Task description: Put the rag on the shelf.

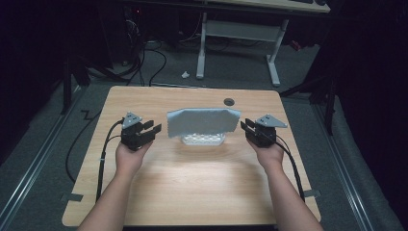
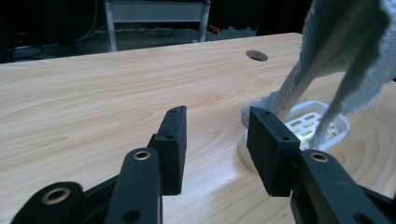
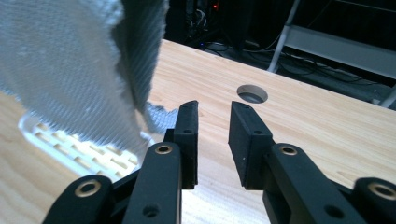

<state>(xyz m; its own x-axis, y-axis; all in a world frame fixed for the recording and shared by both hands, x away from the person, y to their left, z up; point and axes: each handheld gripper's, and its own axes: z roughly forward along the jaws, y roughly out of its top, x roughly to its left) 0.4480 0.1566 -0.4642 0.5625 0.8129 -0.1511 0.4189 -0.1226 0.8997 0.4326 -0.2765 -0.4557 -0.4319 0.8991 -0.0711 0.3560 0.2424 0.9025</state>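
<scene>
A grey cloth [image 1: 203, 121] stands draped over a white slotted tray [image 1: 203, 139] at the middle of the wooden bench [image 1: 192, 183], with the left gripper [image 1: 150, 129] just beside its 9 o'clock edge and the right gripper [image 1: 247, 127] just beside its 3 o'clock edge. Both grippers have their jaws apart and hold nothing; in the left gripper view the gap between the jaws [image 2: 215, 140] is wide, with the cloth [image 2: 336, 56] hanging up at 1 o'clock and the tray [image 2: 322, 123] beneath it, while in the right gripper view the jaws [image 3: 212, 135] stand narrower but clearly parted, the cloth [image 3: 70, 70] at 10 o'clock. The work looks like taking the cloth by its two sides. The risk, as I judge it, is that a gripper closes on only a thin fringe of the weave, so the fabric slips out on lifting, or that one side is caught lower than the other and the cloth skews. A jaw coming in too low could also nip the light tray and drag it across the bench toward the cable hole [image 1: 229, 101] at 12 o'clock.
</scene>
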